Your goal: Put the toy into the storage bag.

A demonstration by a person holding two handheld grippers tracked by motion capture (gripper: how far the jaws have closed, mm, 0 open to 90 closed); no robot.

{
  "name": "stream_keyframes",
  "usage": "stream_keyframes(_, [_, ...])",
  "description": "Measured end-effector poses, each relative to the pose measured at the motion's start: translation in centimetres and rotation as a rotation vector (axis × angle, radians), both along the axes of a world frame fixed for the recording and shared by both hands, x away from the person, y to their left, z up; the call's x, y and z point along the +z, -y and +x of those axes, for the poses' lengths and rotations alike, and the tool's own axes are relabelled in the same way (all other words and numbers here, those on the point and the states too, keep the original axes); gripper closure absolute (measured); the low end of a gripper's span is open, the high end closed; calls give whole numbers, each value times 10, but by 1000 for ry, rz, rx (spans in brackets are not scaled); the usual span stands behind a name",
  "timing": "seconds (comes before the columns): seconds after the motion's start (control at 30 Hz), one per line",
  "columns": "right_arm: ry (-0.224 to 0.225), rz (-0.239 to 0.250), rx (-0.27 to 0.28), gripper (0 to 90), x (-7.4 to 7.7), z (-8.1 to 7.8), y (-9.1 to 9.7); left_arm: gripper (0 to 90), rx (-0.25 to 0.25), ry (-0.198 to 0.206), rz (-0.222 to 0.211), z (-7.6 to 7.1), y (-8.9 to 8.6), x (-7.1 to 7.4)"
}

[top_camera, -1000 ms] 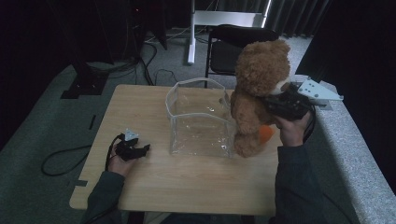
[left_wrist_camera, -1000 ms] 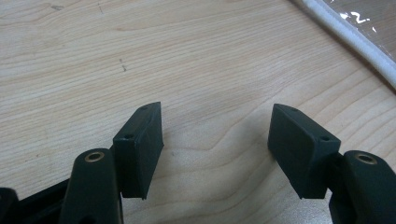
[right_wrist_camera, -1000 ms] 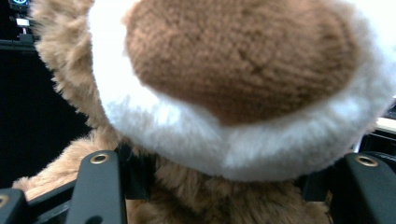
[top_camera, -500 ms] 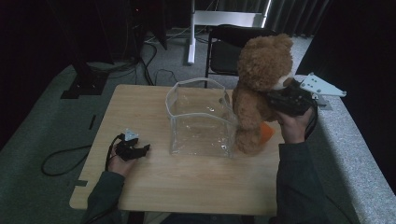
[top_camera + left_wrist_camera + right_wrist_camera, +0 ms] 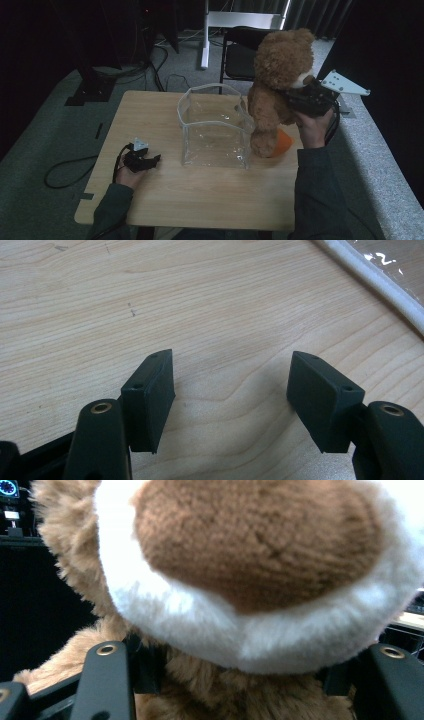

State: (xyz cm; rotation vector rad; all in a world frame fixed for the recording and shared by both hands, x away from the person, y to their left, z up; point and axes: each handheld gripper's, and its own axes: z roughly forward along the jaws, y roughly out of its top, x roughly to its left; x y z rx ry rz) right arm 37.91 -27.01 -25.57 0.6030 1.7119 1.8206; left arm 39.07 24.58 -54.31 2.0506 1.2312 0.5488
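Note:
A brown teddy bear [image 5: 277, 85] hangs upright just right of a clear plastic bag [image 5: 214, 125] that stands open on the wooden table [image 5: 200, 195]. My right gripper [image 5: 300, 100] is shut on the bear at its neck; in the right gripper view its white-and-brown muzzle [image 5: 260, 580] looms above the jaws, which press into the fur. The bear's feet hover near an orange object [image 5: 282, 142] on the table. My left gripper [image 5: 142, 161] rests open on the table at the left; its black pads [image 5: 150, 397] stand wide apart over bare wood, with the bag's white rim [image 5: 370, 282] at the upper right.
A black chair [image 5: 240, 55] stands behind the table's far edge. A white stand [image 5: 205, 35] and cables [image 5: 160, 65] are on the floor beyond. Dark curtains close off the back and right. My left gripper's cable [image 5: 65, 175] trails off the table's left side.
My right gripper has lifted the teddy bear higher and slightly back beside the bag. The left gripper has stayed where it was.

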Motion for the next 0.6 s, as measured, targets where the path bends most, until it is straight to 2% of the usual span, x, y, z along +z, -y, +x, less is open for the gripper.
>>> stream_keyframes(0.4, [-5, -9, -13, 359, 9, 9, -2, 362, 0, 0, 0, 0, 0, 0])
stream_keyframes(0.6, [-11, 2, -18, 359, 11, 16, -3, 362, 0, 0, 0, 0, 0, 0])
